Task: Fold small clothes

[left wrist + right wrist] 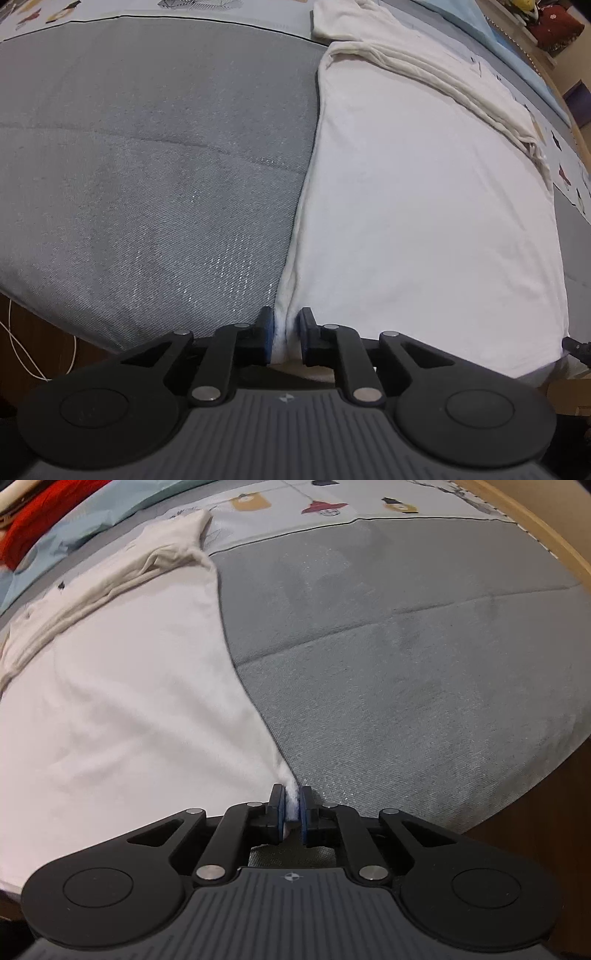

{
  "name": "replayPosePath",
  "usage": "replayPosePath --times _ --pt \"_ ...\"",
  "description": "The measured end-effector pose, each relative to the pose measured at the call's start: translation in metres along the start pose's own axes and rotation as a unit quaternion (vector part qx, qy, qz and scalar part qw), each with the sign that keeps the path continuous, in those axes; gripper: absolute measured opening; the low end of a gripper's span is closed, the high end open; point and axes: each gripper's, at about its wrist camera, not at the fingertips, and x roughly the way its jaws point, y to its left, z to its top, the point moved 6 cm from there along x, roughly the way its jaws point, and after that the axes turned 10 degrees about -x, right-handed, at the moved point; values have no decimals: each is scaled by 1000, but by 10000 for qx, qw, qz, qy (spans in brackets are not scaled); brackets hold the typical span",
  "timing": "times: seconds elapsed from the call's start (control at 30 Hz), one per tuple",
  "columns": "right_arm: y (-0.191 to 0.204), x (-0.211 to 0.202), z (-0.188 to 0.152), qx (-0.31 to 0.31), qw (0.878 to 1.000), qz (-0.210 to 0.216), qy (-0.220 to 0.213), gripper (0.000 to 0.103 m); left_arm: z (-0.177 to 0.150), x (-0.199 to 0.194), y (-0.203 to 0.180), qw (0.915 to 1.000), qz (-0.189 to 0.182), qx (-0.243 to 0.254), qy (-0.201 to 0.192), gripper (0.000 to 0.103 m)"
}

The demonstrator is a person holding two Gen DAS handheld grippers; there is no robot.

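In my left wrist view the left gripper [286, 325] sits at bottom centre, its blue pads pinched narrow on the near left corner of the white garment [424, 221]; the cloth spreads up the right half of the frame over the grey bed cover [147, 166], with a cream bunched band [443, 85] running diagonally across its far end at upper right. In my right wrist view the right gripper [291, 806] is at bottom centre too, jaws drawn close on the garment's [129, 701] other near corner, a tuft of white showing between the pads; here the cloth fills the left half, the grey cover [424, 664] the right. I see a red fabric [40, 520] at upper left, and a wooden edge [546, 528] curving down the upper right.
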Motion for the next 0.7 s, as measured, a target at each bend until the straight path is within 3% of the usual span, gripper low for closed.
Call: replayPosePath --times 0.7 --pt "0 2 -1 -36 10000 -15 -3 9 0 2 -3 9999 41 93 -28 18"
